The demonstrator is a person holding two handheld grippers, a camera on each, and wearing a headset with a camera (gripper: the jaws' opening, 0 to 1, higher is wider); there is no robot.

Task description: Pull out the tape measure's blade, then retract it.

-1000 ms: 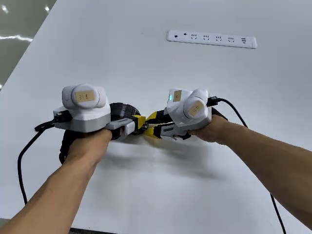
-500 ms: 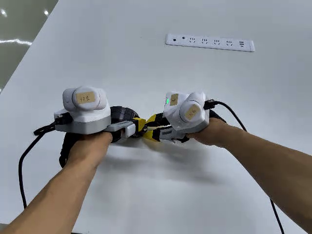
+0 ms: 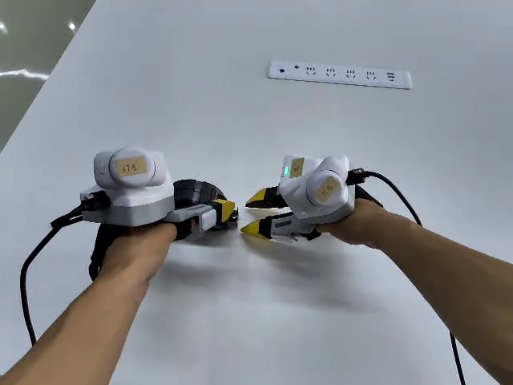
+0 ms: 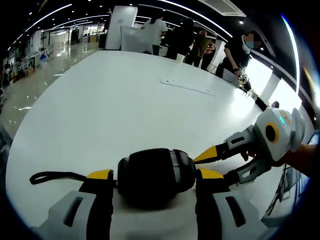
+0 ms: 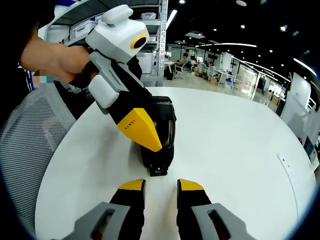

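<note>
Clamping the tape measure (image 3: 195,195), left gripper (image 3: 224,212) faces right gripper (image 3: 254,213), seemingly not touching.

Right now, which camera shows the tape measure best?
The left gripper view: the tape measure sits large and centred, clamped in the left gripper. The right gripper view shows its front, partly behind a yellow jaw. In the head view that gripper hides most of it.

There are two grippers, the left gripper (image 3: 224,212) and the right gripper (image 3: 252,215). Each has two yellow-tipped fingers (image 5: 132,186), so four fingers in all. One black tape measure (image 4: 156,176) sits squeezed between the left fingers, just past the spread right fingertips. One power strip (image 3: 339,74) lies far beyond the fingers on one white table (image 3: 240,96). Two black cables (image 3: 36,249) trail behind.
</note>
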